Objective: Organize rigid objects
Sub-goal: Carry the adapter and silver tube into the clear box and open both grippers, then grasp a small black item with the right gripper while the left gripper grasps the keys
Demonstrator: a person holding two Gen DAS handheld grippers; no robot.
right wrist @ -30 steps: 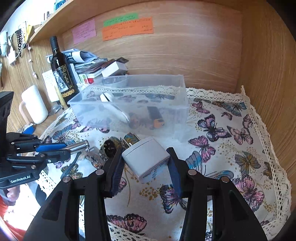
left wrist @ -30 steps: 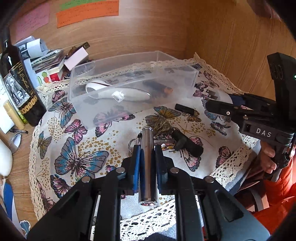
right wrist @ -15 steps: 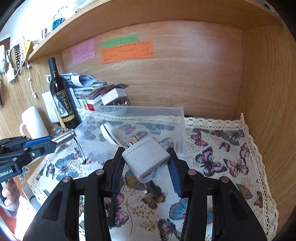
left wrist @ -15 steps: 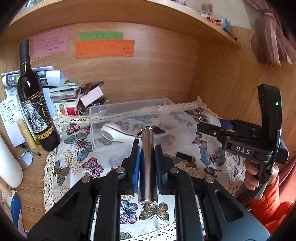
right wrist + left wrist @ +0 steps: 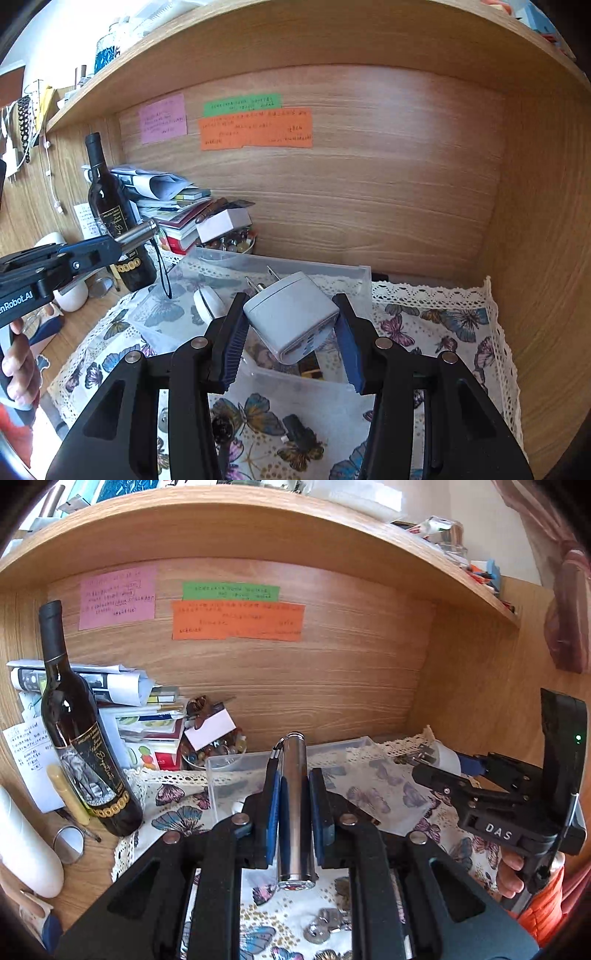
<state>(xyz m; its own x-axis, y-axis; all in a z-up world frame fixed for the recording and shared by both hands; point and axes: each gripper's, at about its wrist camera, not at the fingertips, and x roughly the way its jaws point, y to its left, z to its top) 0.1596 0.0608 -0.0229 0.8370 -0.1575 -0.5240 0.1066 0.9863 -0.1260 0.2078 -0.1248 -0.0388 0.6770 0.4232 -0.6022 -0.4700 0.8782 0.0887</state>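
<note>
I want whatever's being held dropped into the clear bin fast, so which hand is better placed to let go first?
Probably the right gripper: its white charger hangs above the clear bin. The left gripper holds the metal flashlight nearer the bin's left end, close to the wine bottle.

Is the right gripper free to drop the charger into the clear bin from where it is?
Probably yes: the right gripper holds the white charger above the open clear bin, and nothing sits between them.

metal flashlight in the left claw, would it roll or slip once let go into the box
The metal flashlight is a smooth, shiny cylinder, so it probably slides easily between the pads and would likely roll on the clear box floor. Its dangling black cord may damp that slightly.
</note>
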